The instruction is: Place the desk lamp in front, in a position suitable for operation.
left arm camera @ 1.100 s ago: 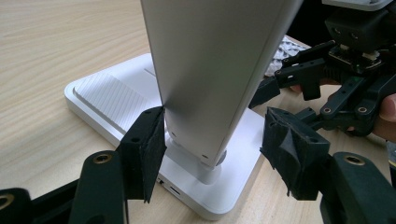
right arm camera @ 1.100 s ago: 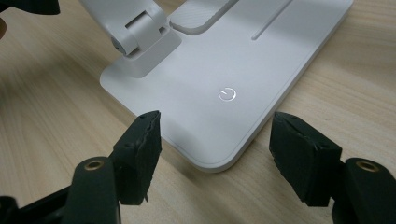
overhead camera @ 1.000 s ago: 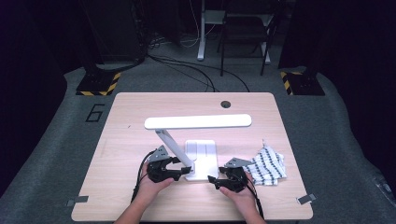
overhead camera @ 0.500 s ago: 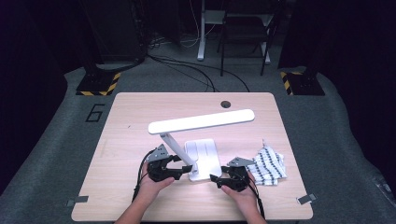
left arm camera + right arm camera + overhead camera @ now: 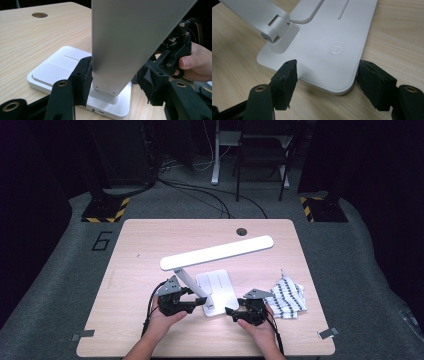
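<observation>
A white desk lamp stands near the table's front, its long head point(image 5: 217, 252) slanting up to the right above the flat base point(image 5: 220, 287). My left gripper point(image 5: 200, 302) reaches from the left around the foot of the lamp's arm point(image 5: 125, 37). Its jaws have just been closing on the arm. In the left gripper view point(image 5: 116, 80) one pad touches the arm and the other stands a little off it. My right gripper point(image 5: 230, 311) has both pads point(image 5: 328, 80) against the near corner of the base point(image 5: 324, 37), by the power symbol.
A striped cloth point(image 5: 287, 297) lies crumpled at the right, just beyond my right hand. A round cable hole point(image 5: 242, 231) sits near the table's far edge. Bare wood stretches across the left and far parts of the table point(image 5: 140, 245).
The lamp's head has tilted, its right end rising further from the table. The left jaws have drawn in around the arm. Both hands have stayed in place.
</observation>
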{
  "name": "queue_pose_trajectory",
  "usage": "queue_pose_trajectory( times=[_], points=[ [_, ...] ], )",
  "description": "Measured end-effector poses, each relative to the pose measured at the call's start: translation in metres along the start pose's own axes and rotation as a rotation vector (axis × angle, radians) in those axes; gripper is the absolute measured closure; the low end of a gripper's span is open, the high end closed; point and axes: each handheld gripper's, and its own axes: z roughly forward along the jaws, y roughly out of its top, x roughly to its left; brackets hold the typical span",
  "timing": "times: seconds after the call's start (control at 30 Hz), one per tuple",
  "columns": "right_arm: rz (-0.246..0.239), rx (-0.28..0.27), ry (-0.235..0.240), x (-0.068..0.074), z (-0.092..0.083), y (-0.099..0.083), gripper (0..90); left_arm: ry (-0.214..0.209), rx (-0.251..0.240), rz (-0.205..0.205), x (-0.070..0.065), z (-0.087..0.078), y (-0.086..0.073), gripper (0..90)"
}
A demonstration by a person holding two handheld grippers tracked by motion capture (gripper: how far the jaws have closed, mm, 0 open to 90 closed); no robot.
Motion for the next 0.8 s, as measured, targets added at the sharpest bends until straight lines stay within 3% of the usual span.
queue_pose_trajectory(
  times=[0.27, 0.53, 0.57, 0.8],
  points=[
    [0.019, 0.001, 0.03, 0.0, 0.0, 0.0, 33.0, 0.029, 0.011, 0.03, -0.003, -0.007, 0.0, 52.3],
    [-0.019, 0.015, 0.061, 0.007, 0.004, 0.0, 34.0, 0.032, 0.02, -0.003, 0.0, -0.024, -0.002, 55.1],
    [-0.04, 0.016, 0.048, 0.011, 0.006, 0.001, 33.3, 0.031, 0.028, 0.004, -0.001, -0.026, -0.002, 55.2],
    [-0.07, 0.015, 0.063, 0.02, 0.011, 0.001, 32.9, 0.037, 0.043, 0.023, -0.003, -0.043, -0.005, 54.7]
  ],
)
